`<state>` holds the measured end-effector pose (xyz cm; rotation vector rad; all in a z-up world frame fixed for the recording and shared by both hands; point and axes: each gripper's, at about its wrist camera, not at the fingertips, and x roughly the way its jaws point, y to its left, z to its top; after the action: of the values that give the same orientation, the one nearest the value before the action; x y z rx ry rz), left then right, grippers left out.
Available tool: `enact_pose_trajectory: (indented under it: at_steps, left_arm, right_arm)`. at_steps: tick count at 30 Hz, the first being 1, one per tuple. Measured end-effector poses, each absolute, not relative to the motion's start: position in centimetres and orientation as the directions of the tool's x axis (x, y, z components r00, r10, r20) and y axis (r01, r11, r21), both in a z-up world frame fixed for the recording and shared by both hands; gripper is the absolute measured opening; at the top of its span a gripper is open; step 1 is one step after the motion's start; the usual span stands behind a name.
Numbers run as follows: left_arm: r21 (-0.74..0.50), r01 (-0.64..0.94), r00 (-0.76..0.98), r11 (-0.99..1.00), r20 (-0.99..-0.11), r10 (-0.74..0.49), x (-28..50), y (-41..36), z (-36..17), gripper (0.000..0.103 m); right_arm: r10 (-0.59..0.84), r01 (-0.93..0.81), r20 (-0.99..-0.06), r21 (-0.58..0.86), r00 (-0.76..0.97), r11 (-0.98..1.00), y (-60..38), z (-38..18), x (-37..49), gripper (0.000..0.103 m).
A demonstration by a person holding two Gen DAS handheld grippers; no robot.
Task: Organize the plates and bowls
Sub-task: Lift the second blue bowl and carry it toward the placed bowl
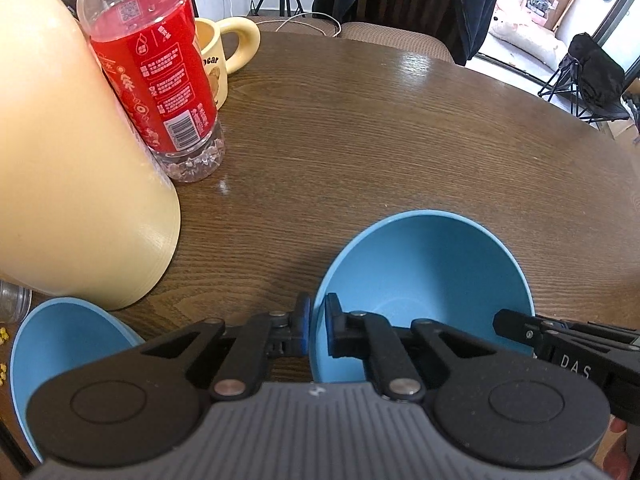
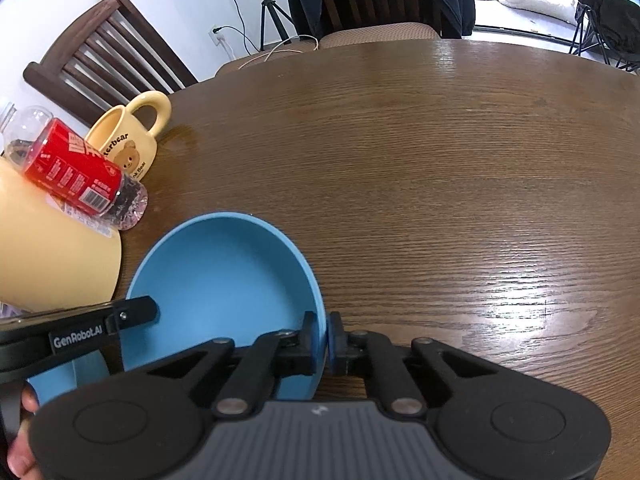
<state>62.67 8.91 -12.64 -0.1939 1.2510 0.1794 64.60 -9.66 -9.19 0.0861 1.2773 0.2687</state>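
A blue bowl rests upright on the brown wooden table. My left gripper is shut on its left rim, one pad inside and one outside. In the right wrist view the same blue bowl has its right rim pinched by my right gripper, also shut. Each gripper shows in the other's view: the right gripper at the bowl's far side, the left gripper over its left rim. A second blue bowl sits to the left, partly hidden by my left gripper.
A large cream rounded object stands at the left, with a red-labelled clear bottle leaning against it and a yellow bear mug behind. Chairs line the far table edge. Bare wood stretches to the right.
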Motion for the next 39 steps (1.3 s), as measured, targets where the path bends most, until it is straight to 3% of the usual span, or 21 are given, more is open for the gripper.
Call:
enact_pose_trajectory:
  at_steps: [39]
  left_arm:
    - [-0.044, -0.293, 0.357, 0.955, -0.932, 0.067, 57.3, 7.4, -8.2, 0.008]
  right_arm:
    - [0.282, -0.217, -0.908, 0.222, 0.311, 0.951, -11.0, -4.4, 60.3, 0.005]
